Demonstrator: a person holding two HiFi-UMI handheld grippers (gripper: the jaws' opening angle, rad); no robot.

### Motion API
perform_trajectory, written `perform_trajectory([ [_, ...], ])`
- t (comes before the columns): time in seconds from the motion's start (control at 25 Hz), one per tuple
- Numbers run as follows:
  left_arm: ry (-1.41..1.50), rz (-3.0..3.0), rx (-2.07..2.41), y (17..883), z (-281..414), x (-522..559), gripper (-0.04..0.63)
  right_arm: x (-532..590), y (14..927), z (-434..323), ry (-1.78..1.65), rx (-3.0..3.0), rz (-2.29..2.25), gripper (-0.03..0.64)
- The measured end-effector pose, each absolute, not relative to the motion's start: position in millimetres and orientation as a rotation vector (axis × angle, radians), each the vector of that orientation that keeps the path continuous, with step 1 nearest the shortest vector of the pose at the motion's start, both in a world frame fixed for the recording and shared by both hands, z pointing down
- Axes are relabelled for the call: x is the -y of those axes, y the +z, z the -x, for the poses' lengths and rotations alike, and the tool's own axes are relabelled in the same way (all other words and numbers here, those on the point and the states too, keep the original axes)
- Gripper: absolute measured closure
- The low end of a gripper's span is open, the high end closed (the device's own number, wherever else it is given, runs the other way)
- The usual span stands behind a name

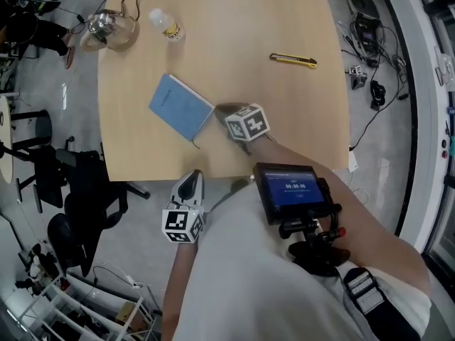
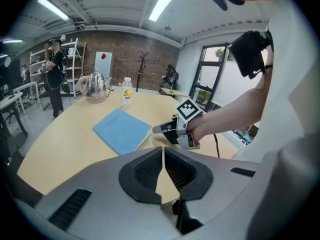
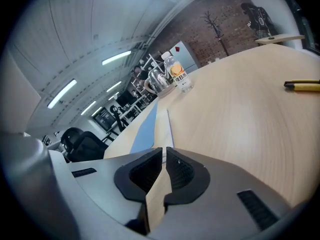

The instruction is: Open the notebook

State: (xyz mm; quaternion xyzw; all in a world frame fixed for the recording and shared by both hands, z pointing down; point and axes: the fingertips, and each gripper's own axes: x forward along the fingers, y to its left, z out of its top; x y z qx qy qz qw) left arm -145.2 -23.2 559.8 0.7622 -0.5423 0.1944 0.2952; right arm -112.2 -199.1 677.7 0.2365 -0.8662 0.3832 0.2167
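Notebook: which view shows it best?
Head view: the whole blue notebook from above, closed. The left gripper view shows it complete but slanted. The right gripper view shows only an edge-on blue sliver.

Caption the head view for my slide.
Right hand-held gripper beside the closed blue notebook on a wooden table.

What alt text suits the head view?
A closed blue notebook lies on a wooden table, the right gripper beside its right edge. The left gripper hovers at the table's front edge; a kettle, bottle and yellow cutter lie beyond.
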Motion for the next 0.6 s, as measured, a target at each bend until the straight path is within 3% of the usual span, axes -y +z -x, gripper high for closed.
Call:
perform_trajectory([
  [0.2, 0.521, -2.003, 1.45, 562, 145, 29, 0.575, 202, 680, 123, 0.999, 2.377, -0.617, 0.595],
  [0.36, 0.513, -1.983, 1.456, 565, 145, 29, 0.575, 200, 685, 128, 0.961, 2.326, -0.606, 0.51],
  [0.6, 0.493, -1.962, 1.473, 565, 143, 28, 0.575, 198, 688, 133, 0.873, 2.273, -0.588, 0.509],
])
